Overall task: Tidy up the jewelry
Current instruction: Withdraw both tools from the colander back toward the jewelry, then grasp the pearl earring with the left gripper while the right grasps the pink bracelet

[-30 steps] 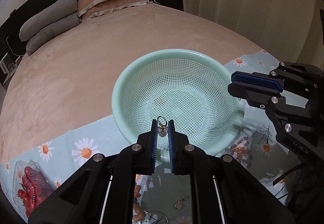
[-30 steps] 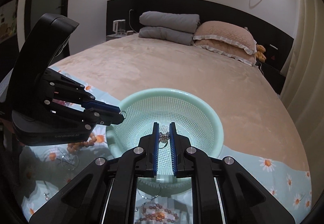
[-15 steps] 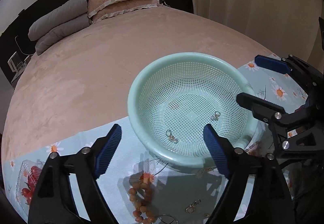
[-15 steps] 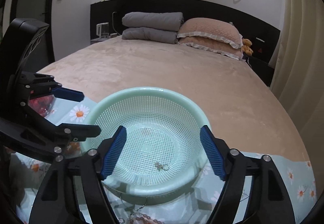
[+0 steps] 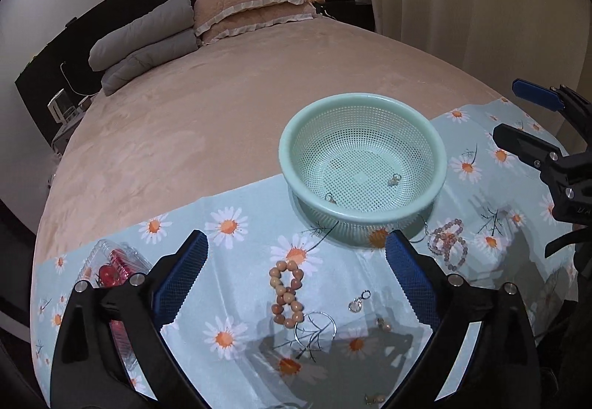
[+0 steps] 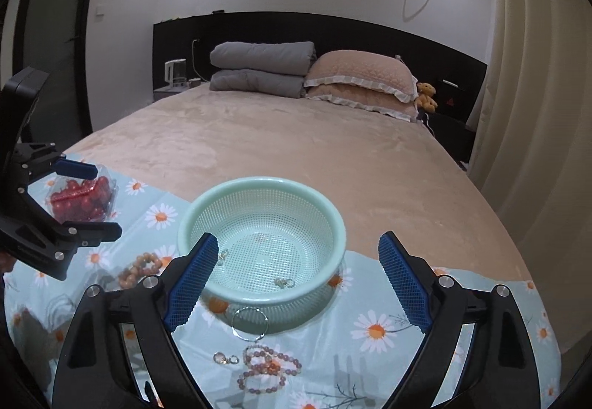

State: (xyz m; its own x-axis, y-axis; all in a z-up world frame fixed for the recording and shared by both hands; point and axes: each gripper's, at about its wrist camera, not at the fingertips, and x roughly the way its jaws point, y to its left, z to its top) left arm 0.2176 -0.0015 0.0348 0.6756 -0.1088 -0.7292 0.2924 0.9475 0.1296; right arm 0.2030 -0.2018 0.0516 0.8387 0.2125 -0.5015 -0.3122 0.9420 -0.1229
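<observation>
A mint mesh basket stands on a daisy-print cloth on the bed. Two small earrings lie in it, apart: one and another. My left gripper hovers over the cloth short of the basket, its jaws still opening, nothing between them. My right gripper hangs open and empty at the basket's near side. On the cloth lie a wooden bead bracelet, a pink bead bracelet, a wire hoop and a small charm.
A clear box of red cherry tomatoes sits at the cloth's left end. More small earrings lie near the hoop. Pillows are stacked at the headboard, and a curtain hangs on the right.
Both grippers were shut on an earring over the basket; both opened, the earrings dropped into the basket, and both grippers have pulled back and up from it.
</observation>
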